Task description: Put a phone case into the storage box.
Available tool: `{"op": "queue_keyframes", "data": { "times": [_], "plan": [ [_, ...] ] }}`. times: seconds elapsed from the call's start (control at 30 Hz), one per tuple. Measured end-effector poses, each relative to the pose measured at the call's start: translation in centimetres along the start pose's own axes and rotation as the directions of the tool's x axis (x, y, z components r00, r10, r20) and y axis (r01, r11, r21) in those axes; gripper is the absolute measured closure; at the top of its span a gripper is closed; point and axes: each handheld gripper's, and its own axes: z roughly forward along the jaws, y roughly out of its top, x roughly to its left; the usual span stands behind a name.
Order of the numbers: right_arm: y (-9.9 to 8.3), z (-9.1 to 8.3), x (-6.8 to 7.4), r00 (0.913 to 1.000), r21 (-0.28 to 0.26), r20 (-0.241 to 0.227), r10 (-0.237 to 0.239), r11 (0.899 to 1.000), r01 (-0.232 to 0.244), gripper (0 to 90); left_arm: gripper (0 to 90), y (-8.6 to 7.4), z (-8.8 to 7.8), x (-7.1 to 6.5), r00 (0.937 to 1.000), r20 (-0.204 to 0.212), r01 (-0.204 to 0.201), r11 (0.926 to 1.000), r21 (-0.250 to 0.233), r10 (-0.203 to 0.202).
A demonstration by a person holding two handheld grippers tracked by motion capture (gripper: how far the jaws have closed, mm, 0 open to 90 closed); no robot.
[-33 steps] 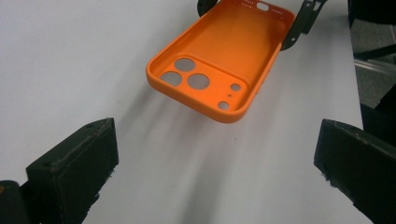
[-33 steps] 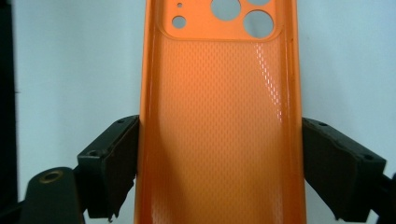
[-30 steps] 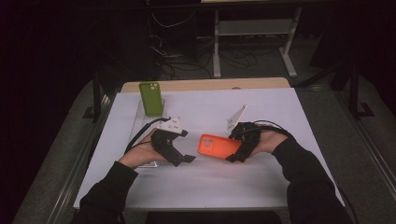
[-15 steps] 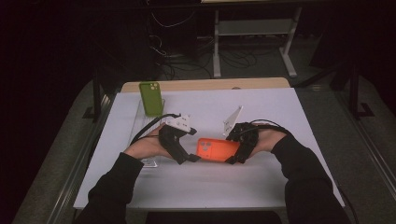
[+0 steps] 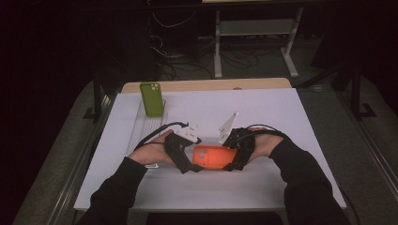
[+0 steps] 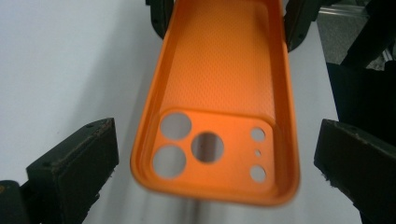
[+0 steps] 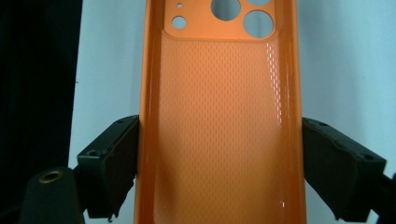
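An orange phone case (image 5: 212, 157) hangs just above the white table (image 5: 286, 117), near its front middle. My right gripper (image 5: 234, 158) is shut on it: in the right gripper view both jaws press the long sides of the case (image 7: 219, 102), hollow side up, around my right gripper (image 7: 218, 154). My left gripper (image 5: 186, 158) meets the case from the left. In the left gripper view the camera-hole end of the case (image 6: 215, 140) lies between the jaws of my left gripper (image 6: 217, 144), which stands open with a gap on each side.
A green phone (image 5: 151, 98) stands upright at the back left, at the far end of a clear tray (image 5: 144, 129). A wooden strip (image 5: 206, 85) runs along the table's far edge. Cables and a desk frame sit on the dark floor beyond.
My left gripper has moved right until its open jaws straddle the case's camera end. The right gripper, holding the case, has shifted slightly left toward it.
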Motion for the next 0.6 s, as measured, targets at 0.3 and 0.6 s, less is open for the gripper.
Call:
{"op": "queue_keyframes", "data": {
  "times": [0.3,0.6],
  "plan": [
    [0.6,0.2,0.5,0.9995,-0.01,-0.01,-0.029,1.0,0.029,15.5,3.8,0.3,1.1,-0.4,0.9994,0.026,-0.024,0.9992,0.031,0.023],
    [0.9,0.3,0.7,0.9993,-0.015,-0.01,-0.036,0.999,0.036,15.5,8.6,0.3,1.7,-0.5,0.9994,0.03,-0.018,0.9989,0.044,0.017]
  ]
}}
